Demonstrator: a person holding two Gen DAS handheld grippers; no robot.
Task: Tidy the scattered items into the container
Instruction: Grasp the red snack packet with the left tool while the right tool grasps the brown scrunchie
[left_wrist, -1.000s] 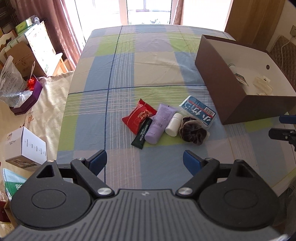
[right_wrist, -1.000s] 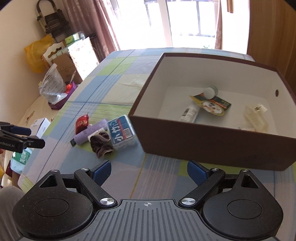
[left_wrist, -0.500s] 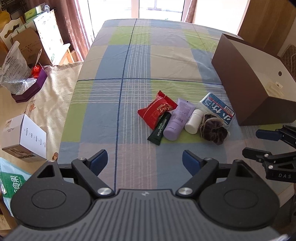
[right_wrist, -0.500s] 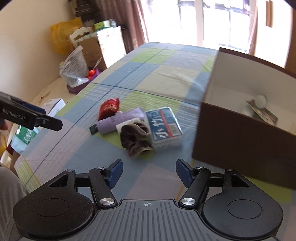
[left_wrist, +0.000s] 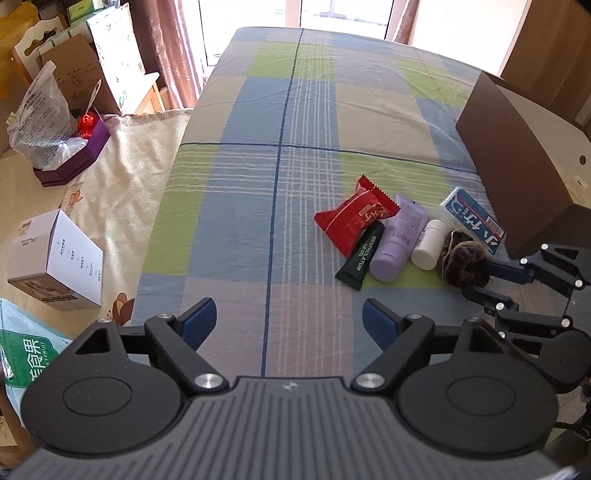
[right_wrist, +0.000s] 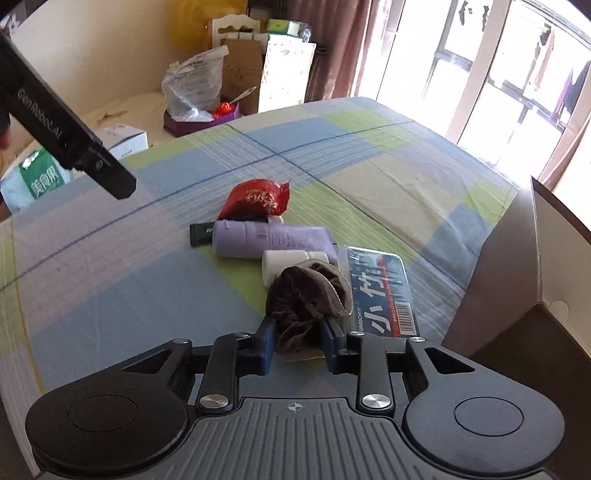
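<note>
- Scrunchie (right_wrist: 308, 295): dark brown, velvety, crumpled, lying on the checked cloth (right_wrist: 147, 295) against the white bottle (right_wrist: 284, 260) and blue tissue pack (right_wrist: 380, 291).
- Right gripper (right_wrist: 297, 341) has narrowed around its near edge, both pads touching it.
- Left gripper (left_wrist: 284, 319) hangs wide apart, holding nothing.
- Brown box (left_wrist: 517, 177) stands nearby.

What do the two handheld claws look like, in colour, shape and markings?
Both the left claw and the right claw are matte black, with ribbed grey bodies, two round discs, silver screws and blue pads on the fingers. White lettering "GenRobot.AI" runs along the left one's side in the right wrist view.
</note>
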